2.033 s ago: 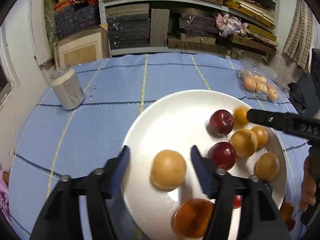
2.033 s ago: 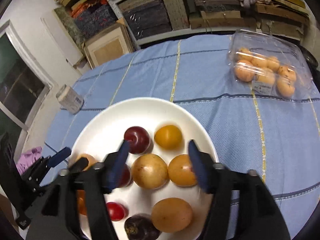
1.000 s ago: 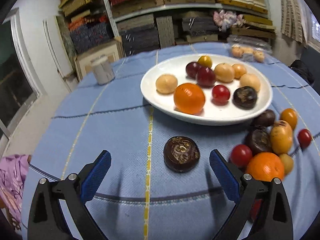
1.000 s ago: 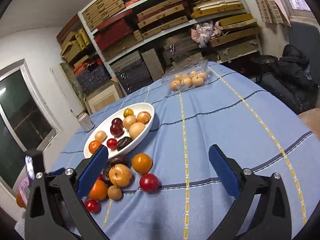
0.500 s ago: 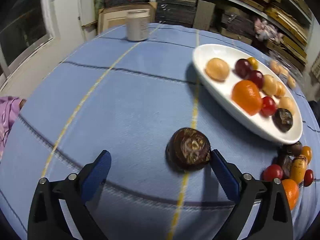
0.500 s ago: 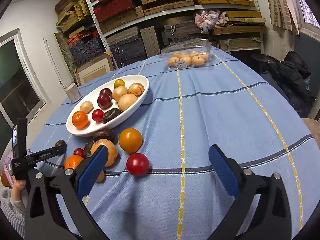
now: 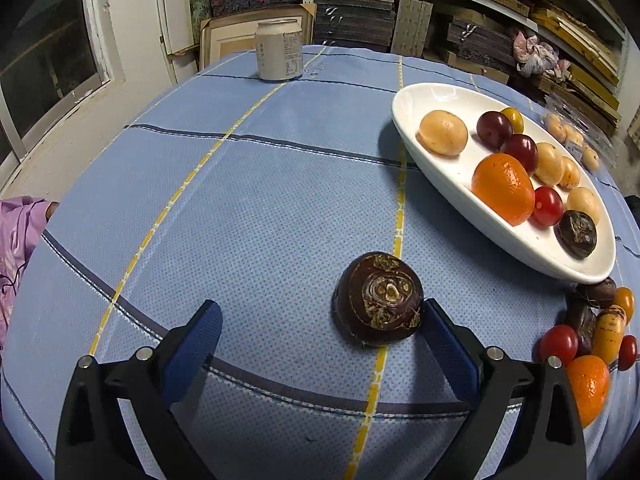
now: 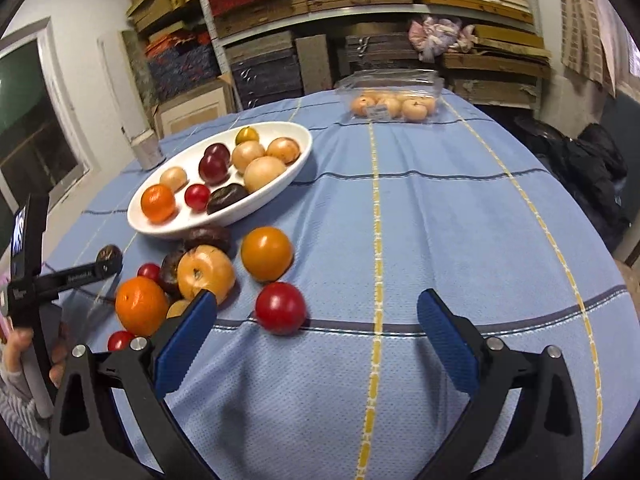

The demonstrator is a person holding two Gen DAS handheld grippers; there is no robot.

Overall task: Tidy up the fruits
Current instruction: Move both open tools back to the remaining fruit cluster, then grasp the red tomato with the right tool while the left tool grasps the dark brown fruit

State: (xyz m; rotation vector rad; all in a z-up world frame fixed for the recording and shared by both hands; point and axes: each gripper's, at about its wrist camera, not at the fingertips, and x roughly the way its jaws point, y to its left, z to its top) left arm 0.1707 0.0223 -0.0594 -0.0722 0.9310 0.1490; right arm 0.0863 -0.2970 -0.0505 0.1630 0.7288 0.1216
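A dark brown round fruit (image 7: 378,300) lies alone on the blue cloth. My left gripper (image 7: 320,332) is open around it, and the fruit sits close against the right finger. The white oval plate (image 7: 520,248) beyond holds several fruits, among them an orange (image 7: 502,188). In the right wrist view, my right gripper (image 8: 318,320) hangs open above the cloth. A red tomato (image 8: 280,308) lies just ahead between its fingers. A loose pile with an orange (image 8: 140,306) and a yellow apple-like fruit (image 8: 206,272) lies by the plate (image 8: 224,222).
A white can (image 7: 279,50) stands at the table's far edge. A clear plastic box of pale fruits (image 8: 394,96) sits at the back. A purple cloth (image 7: 16,232) hangs at the left edge. Shelves of stacked boards fill the wall behind. A hand (image 8: 20,344) holds the left tool.
My left gripper has come closer to the dark fruit, which now sits against its right finger. My right gripper has dropped toward the loose pile, so the red tomato appears between its fingers.
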